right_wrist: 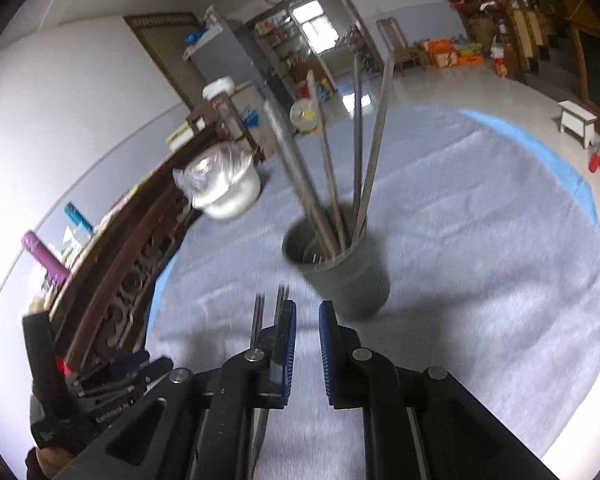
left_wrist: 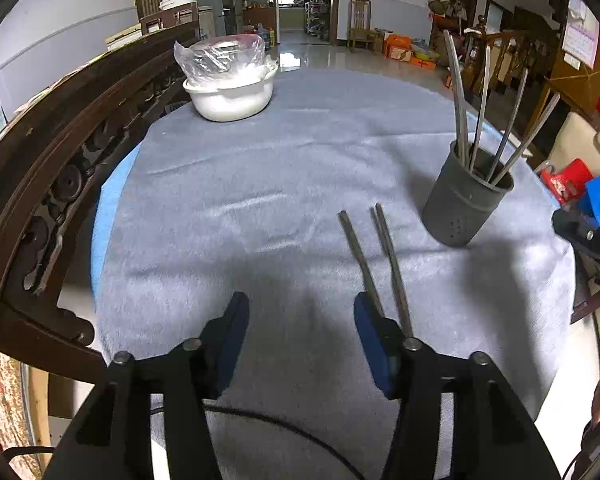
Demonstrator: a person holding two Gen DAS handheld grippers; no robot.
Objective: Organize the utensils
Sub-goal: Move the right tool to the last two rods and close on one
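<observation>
Two chopsticks [left_wrist: 384,256] — ends hidden.

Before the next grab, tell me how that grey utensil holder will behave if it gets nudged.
The grey utensil holder is probably apt to tip: it is tall and narrow, and the long metal utensils lean well above its rim. It likely drags rather than slides, since it stands on a fuzzy grey cloth. It looks stiff, not crushable.

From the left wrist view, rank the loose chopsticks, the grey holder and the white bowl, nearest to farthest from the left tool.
1. Loose chopsticks: lying on the cloth, right beside the right finger of the left tool.
2. Grey holder: farther on, to the right, upright with utensils inside.
3. White bowl: farthest, far left edge of the table, with a plastic bag on top.
</observation>
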